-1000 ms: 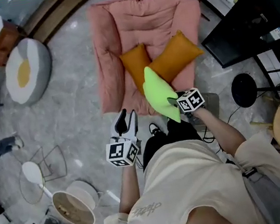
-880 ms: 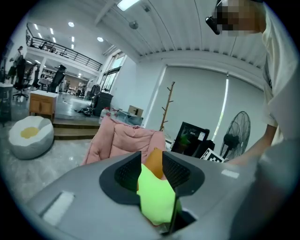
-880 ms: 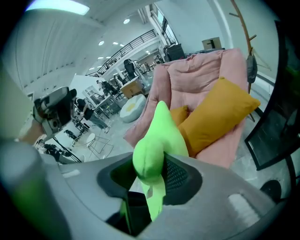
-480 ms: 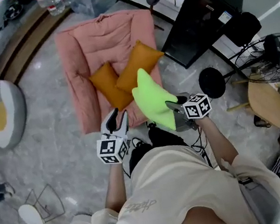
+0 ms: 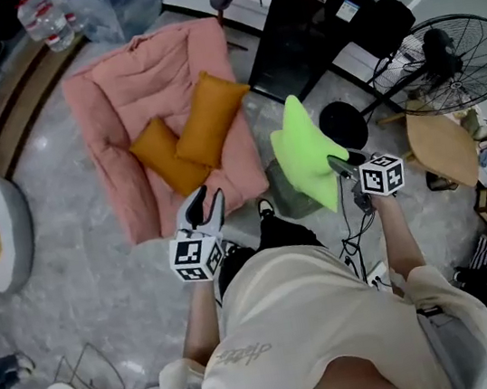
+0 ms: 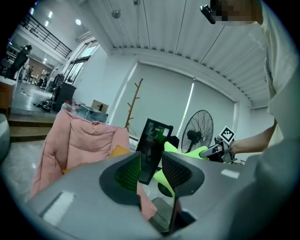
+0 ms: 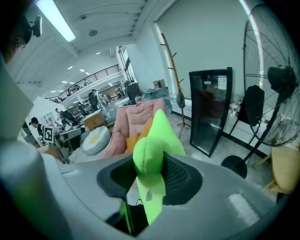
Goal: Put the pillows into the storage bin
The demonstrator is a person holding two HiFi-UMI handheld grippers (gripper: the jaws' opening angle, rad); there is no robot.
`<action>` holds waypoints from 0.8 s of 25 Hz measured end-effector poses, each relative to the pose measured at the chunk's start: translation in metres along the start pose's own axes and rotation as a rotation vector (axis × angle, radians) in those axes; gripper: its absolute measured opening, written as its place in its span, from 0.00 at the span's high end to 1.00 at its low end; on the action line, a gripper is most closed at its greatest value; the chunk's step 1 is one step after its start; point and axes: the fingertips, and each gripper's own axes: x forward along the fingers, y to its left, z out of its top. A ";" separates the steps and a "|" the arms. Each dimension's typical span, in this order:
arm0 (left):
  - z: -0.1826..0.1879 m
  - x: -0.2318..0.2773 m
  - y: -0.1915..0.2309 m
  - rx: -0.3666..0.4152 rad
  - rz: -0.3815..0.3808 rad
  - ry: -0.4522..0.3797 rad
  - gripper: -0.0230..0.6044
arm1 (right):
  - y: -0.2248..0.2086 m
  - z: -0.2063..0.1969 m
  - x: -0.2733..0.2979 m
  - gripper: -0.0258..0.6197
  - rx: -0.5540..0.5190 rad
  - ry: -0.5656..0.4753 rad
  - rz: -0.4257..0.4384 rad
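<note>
Lime-green and plump, the soft fabric pillow (image 5: 307, 159) hangs from the right gripper (image 5: 340, 165), clear of the floor at about one o'clock from the person. The jaws are pinched on one corner, and stuffing bulges out between them. I'd judge it light, squashy and floppy. A corner hold will bear it, though it may swing, and a fuller bite along the edge would be surer.

The right arm reaches forward with its gripper tipped downward. The left gripper (image 5: 203, 210) sits near the waist, pointing roughly level toward eleven o'clock, jaws apart with nothing between them.

Out that way a larger orange fabric pillow (image 5: 211, 116) overlaps a smaller orange pillow (image 5: 160, 156) on the pink quilted floor lounger (image 5: 109, 100). A grey box shape (image 5: 283, 199) below the green pillow may be the bin; I cannot tell.
</note>
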 end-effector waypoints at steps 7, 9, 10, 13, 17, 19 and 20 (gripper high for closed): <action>-0.016 0.007 0.002 -0.019 0.028 0.047 0.73 | -0.072 -0.050 -0.005 0.74 0.127 0.066 -0.151; -0.017 0.014 0.001 -0.020 0.040 0.062 0.73 | -0.090 -0.070 0.003 0.74 0.181 0.094 -0.180; -0.017 0.018 -0.001 -0.018 0.045 0.069 0.73 | -0.097 -0.080 0.008 0.74 0.212 0.107 -0.187; -0.013 0.032 -0.009 -0.004 0.059 0.092 0.73 | -0.121 -0.108 0.026 0.74 0.307 0.137 -0.204; -0.006 0.053 -0.014 0.026 0.089 0.126 0.73 | -0.160 -0.140 0.060 0.74 0.447 0.160 -0.235; -0.002 0.062 -0.016 0.046 0.104 0.158 0.73 | -0.174 -0.157 0.077 0.74 0.530 0.173 -0.245; -0.001 0.067 -0.017 0.052 0.113 0.174 0.73 | -0.179 -0.165 0.085 0.74 0.568 0.179 -0.250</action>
